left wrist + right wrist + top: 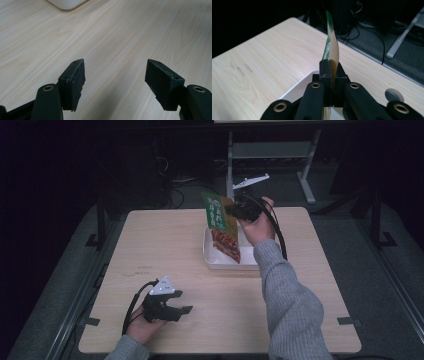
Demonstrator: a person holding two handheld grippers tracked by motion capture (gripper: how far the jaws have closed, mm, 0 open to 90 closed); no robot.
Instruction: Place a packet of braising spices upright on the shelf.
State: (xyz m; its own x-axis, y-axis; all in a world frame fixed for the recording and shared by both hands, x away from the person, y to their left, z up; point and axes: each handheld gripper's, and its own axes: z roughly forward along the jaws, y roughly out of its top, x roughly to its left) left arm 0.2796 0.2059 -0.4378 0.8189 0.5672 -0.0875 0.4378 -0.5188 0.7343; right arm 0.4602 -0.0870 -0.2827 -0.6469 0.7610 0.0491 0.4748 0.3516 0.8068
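- My left gripper (pixel 175 306) rests low at the table's (pixel 165 250) near edge, jaws spread wide on nothing, hand behind it.
- Farther off, my right gripper (pixel 235 210), arm stretched forward and raised, is clamped on the green snack packet (pixel 222 227).
- The packet hangs from it over the white tray (pixel 220 262).

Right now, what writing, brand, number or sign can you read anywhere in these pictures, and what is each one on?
Snack packet held in the right tongs over the white tray: light characters on its green upper part, too small and blurred to read.
Packet edge in the right gripper view: green print, unreadable edge-on.
Table, tray, left tongs: no text or signs visible.
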